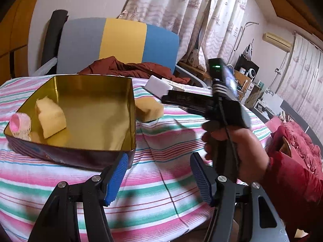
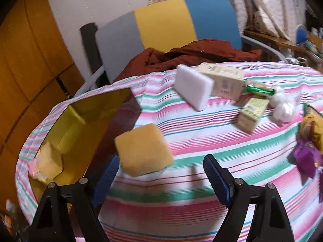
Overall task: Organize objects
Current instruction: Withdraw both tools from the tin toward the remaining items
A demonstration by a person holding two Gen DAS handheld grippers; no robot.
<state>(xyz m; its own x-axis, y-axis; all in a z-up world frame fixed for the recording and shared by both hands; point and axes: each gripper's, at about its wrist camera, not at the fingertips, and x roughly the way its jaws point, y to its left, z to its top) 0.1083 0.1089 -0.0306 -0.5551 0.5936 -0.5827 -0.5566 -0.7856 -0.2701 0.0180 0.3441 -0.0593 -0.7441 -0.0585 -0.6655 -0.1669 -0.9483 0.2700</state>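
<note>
A gold-lined tin box (image 1: 129, 109) sits on the striped tablecloth, holding a yellow sponge (image 1: 51, 120) and a pink roll (image 1: 20, 124). A second yellow sponge (image 1: 148, 109) lies just right of the tin; in the right wrist view the sponge (image 2: 143, 150) lies beside the tin (image 2: 97, 109). My left gripper (image 1: 158, 178) is open and empty near the tin's front right corner. My right gripper (image 2: 159, 178) is open and empty, just short of the loose sponge; its body (image 1: 224, 109) shows in the left wrist view.
A white sponge block (image 2: 192, 87), small cardboard boxes (image 2: 226, 80) (image 2: 251, 115), a green wrapper (image 2: 259, 89), white cotton balls (image 2: 282, 106) and purple and yellow packets (image 2: 308, 147) lie on the table's right side. A chair (image 1: 121, 42) with a red jacket (image 1: 133, 69) stands behind the table.
</note>
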